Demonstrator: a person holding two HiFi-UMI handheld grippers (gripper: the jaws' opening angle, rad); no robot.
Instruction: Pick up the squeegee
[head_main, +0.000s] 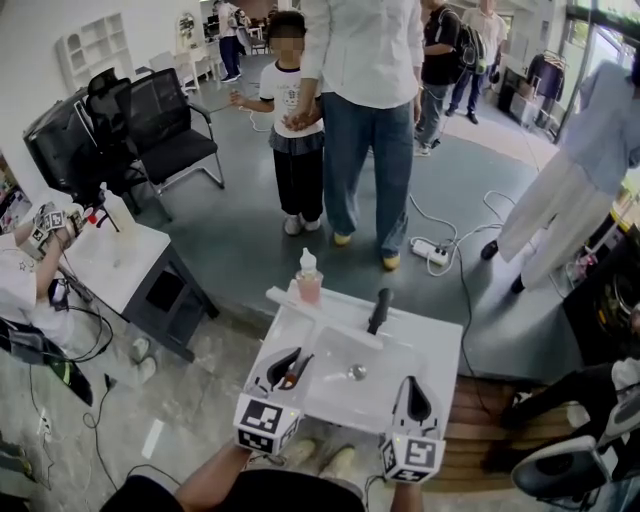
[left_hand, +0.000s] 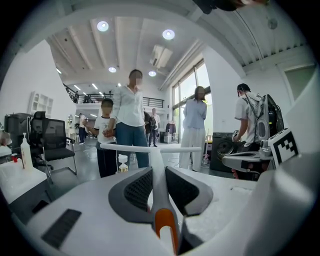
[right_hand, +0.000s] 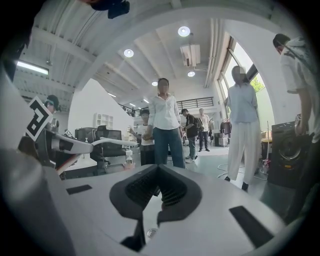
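Here, clamping the slim white T-shaped squeegee (left_hand: 150, 148) by its orange-inset handle between the left tool's (left_hand: 158, 172) ribbed dark pads (left_hand: 137, 190) above the glossy white sink's (head_main: 400, 345) near rim, right tool (right_hand: 159, 185) alongside pinched together, empty.

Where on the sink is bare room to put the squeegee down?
The basin floor around the drain is bare, also the rim right of the faucet. The soap bottle crowds the back-left corner.
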